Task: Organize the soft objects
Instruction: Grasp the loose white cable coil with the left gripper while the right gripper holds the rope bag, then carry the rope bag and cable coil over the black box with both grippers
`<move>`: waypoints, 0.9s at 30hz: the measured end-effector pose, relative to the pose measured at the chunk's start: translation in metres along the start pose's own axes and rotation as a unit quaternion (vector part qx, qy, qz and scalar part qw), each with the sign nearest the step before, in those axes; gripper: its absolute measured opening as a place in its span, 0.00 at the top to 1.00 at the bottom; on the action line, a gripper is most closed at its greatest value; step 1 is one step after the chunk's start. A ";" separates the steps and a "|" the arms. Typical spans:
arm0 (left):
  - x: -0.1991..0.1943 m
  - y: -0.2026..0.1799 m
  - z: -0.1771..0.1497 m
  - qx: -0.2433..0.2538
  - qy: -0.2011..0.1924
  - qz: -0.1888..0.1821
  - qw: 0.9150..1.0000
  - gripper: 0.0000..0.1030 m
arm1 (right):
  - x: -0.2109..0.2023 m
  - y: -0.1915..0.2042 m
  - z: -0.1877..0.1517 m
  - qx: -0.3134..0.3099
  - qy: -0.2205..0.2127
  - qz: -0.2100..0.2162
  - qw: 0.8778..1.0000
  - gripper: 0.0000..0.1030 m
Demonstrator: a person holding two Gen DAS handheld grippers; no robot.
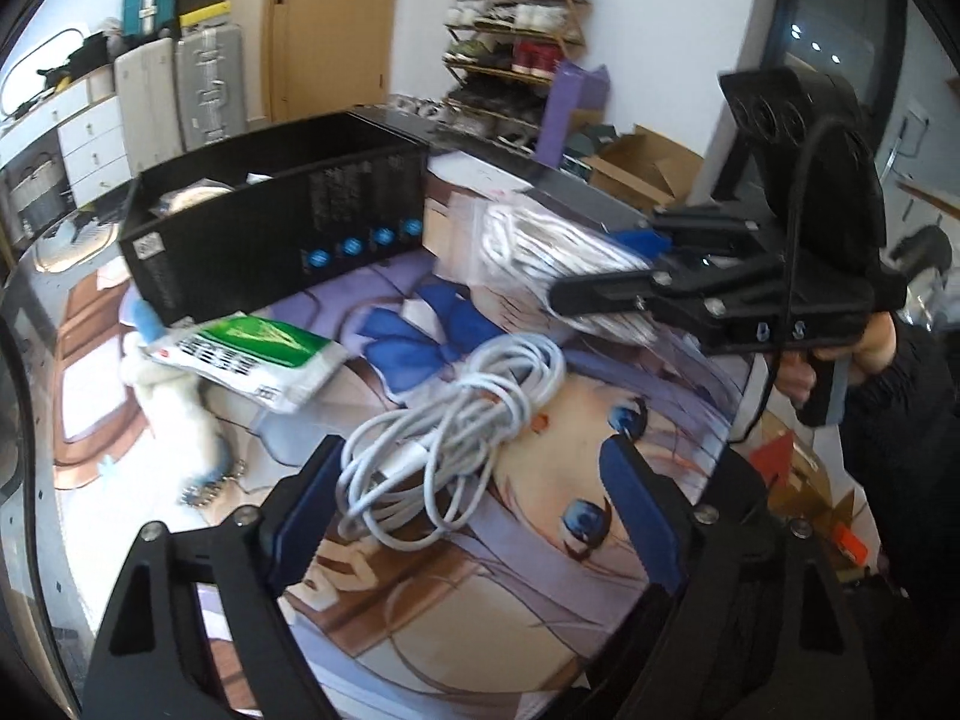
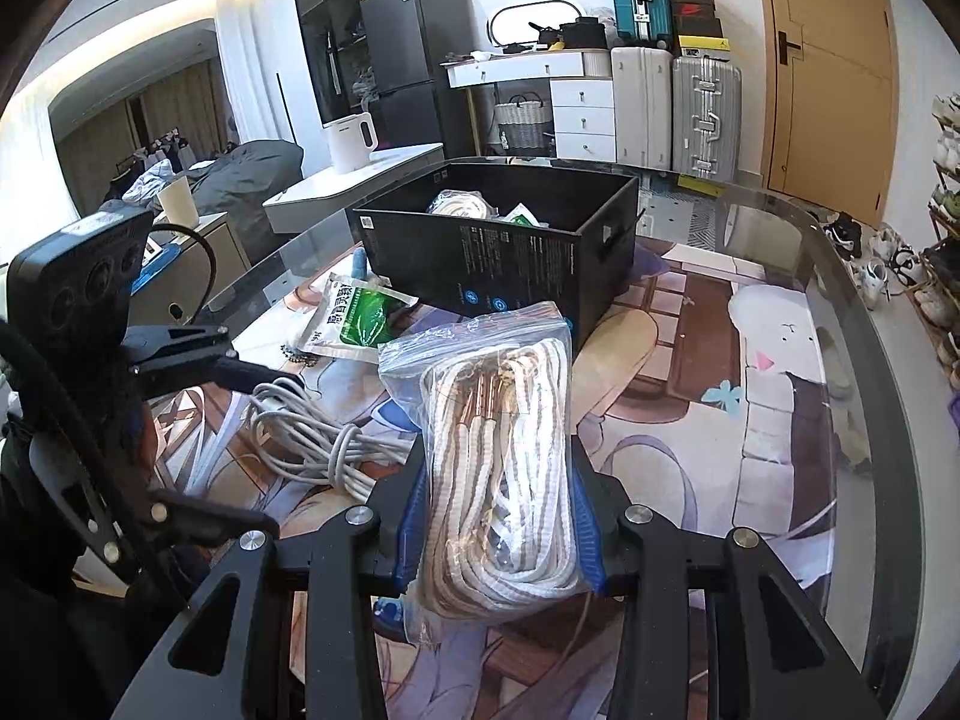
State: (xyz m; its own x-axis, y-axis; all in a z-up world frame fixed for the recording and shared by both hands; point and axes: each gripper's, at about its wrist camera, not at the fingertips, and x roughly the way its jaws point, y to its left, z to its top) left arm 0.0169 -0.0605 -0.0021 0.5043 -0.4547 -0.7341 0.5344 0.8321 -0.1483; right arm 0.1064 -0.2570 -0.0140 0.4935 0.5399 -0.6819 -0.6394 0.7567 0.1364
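My right gripper [image 2: 498,510] is shut on a clear bag of white rope [image 2: 504,450] and holds it above the printed mat, short of the open black box [image 2: 498,258]. The bag and right gripper also show in the left wrist view [image 1: 540,252], at the right. My left gripper [image 1: 462,498] is open, its fingers either side of a coiled white cable [image 1: 456,426] lying on the mat; the cable also shows in the right wrist view [image 2: 312,438]. A green and white packet [image 1: 252,360] and a white plush toy [image 1: 174,408] lie left of the cable.
The black box [image 1: 270,228] holds several soft items [image 2: 462,204]. A glass table edge [image 2: 840,276] curves at the right. Suitcases [image 2: 702,108], drawers and a shoe rack [image 1: 516,42] stand beyond the table. A cardboard box [image 1: 648,168] sits behind.
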 end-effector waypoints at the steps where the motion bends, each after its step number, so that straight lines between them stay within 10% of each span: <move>1: 0.002 -0.002 0.000 0.004 0.002 0.006 1.000 0.18 | 0.000 0.000 -0.001 0.000 0.001 0.000 1.000 0.60; 7: 0.011 -0.005 0.004 0.012 0.010 0.014 1.000 0.21 | 0.000 -0.001 -0.007 0.005 0.005 -0.002 1.000 0.60; 20: 0.022 -0.012 0.006 0.043 0.007 0.039 0.998 0.70 | -0.002 -0.006 -0.013 0.015 0.005 -0.003 1.000 0.60; 27: 0.014 -0.009 0.003 0.034 -0.012 0.045 0.998 0.73 | -0.002 -0.004 -0.013 0.014 0.003 -0.003 1.000 0.60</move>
State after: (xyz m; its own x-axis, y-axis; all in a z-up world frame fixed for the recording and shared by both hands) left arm 0.0208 -0.0755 -0.0095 0.5681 -0.3873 -0.7261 0.5307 0.8468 -0.0364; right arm 0.1002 -0.2658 -0.0219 0.4940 0.5332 -0.6868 -0.6200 0.7698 0.1516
